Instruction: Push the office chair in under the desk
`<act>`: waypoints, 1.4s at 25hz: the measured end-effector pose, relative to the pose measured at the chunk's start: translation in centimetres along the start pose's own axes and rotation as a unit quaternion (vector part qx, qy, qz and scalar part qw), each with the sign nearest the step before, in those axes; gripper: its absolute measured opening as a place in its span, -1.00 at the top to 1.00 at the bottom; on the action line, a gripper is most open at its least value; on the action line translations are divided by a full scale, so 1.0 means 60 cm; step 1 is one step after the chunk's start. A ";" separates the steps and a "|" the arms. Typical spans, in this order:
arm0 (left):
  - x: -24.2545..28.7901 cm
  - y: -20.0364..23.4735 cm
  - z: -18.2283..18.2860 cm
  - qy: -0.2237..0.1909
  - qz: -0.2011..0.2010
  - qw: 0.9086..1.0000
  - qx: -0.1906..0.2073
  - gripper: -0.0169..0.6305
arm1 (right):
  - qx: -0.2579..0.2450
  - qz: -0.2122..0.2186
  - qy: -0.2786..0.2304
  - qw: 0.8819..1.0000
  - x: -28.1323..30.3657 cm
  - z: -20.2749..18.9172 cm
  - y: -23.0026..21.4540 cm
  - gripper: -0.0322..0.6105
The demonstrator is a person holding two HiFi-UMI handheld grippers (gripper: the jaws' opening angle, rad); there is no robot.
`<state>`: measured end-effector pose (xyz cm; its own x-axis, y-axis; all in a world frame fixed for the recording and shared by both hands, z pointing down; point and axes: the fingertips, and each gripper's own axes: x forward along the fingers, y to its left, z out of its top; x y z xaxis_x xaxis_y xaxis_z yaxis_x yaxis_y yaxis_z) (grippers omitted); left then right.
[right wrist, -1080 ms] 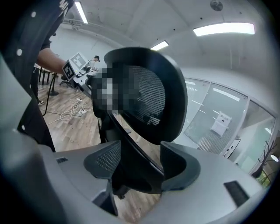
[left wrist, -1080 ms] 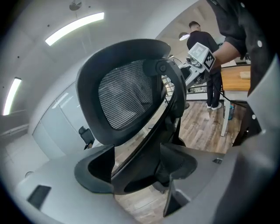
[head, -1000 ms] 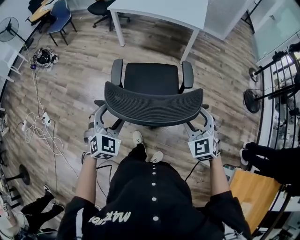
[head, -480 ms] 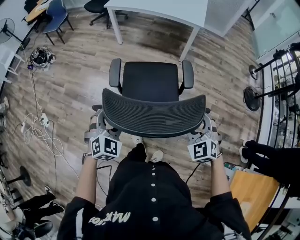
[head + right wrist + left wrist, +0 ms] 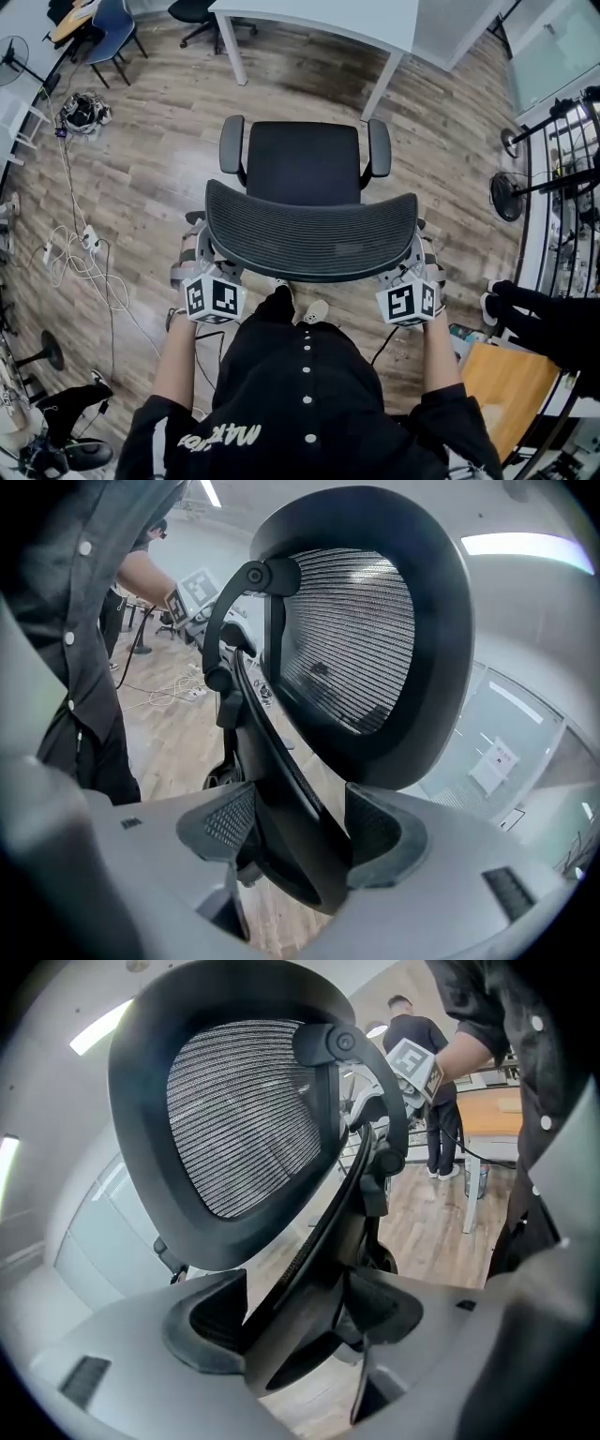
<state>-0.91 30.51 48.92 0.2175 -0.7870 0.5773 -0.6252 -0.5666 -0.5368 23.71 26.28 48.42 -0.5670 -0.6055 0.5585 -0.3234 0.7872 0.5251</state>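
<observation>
While the push is being set up, both grippers sit just ahead of the person's waist, one at each lower corner of the backrest [image 5: 309, 234].

The left gripper [image 5: 295, 1321] is clenched on the frame bar [image 5: 323, 1222] behind the mesh. The bar fills the gap and touches both pads. The right gripper [image 5: 295, 841] has just been opening its jaws. The matching bar on that side stands between them and meets both pads, so the hold appears wide but seated.

The office chair [image 5: 302, 161] stands on the wood floor [image 5: 159, 159], facing away from the person and well apart from the desk [image 5: 319, 17].

To do the step well:
- Confirm the right hold before applying load.
- Push with both hands equally so the chair rolls straight and does not swivel.
- Keep the force low on the frame and roughly level.
- Aim the seat between the desk legs [image 5: 380, 89].
- Check that the armrests [image 5: 377, 150] pass under the top, since clearance cannot be judged from here.

The cables [image 5: 80, 258] lie left of the path.
</observation>
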 end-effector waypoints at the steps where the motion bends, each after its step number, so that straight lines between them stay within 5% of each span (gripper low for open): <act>1: 0.000 0.000 0.000 0.002 0.000 1.000 0.000 -0.08 | 0.000 -0.001 0.000 1.000 0.000 0.000 0.000 -0.07; 35: 0.079 0.048 0.013 0.038 0.008 0.999 0.002 -0.09 | -0.006 -0.001 -0.003 1.000 0.066 -0.017 -0.075 -0.09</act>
<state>-1.09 24.95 49.62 0.1497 -0.7758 0.6130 -0.6258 -0.5544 -0.5487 23.68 20.24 48.92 -0.5704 -0.6060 0.5544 -0.3155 0.7849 0.5332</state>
